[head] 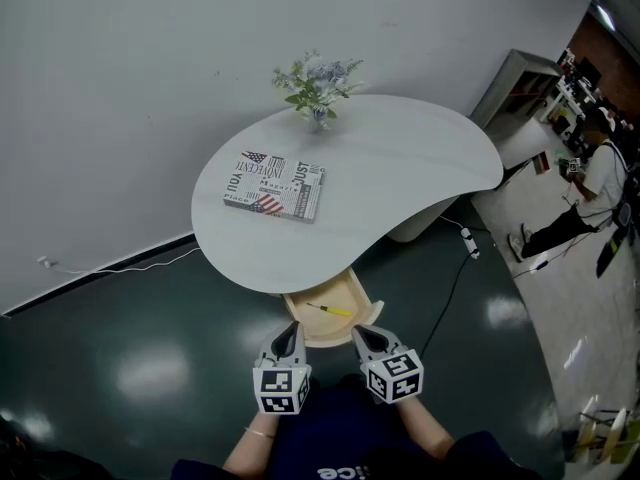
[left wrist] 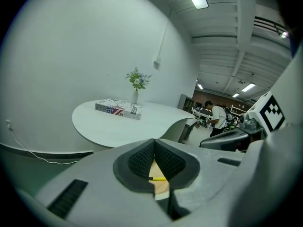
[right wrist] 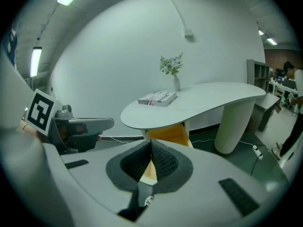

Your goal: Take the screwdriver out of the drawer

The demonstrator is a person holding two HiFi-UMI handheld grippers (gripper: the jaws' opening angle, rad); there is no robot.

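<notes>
A small yellow screwdriver [head: 333, 310] lies in the open wooden drawer [head: 303, 332] that sticks out from under the white table [head: 400, 188]. My left gripper [head: 290, 330] and right gripper [head: 362, 334] hover side by side at the drawer's near end, both shut and holding nothing. In the left gripper view the shut jaws [left wrist: 154, 141] frame the screwdriver [left wrist: 158, 178] and a strip of drawer [left wrist: 162, 187] below their tips. In the right gripper view the shut jaws [right wrist: 151, 142] point at the drawer [right wrist: 165, 134].
On the table lie a printed book [head: 275, 186] and a vase of flowers [head: 318, 86]. A cable [head: 455, 268] runs over the dark floor to the right of the table. A person [head: 600, 183] stands far right, near a shelf unit [head: 515, 83].
</notes>
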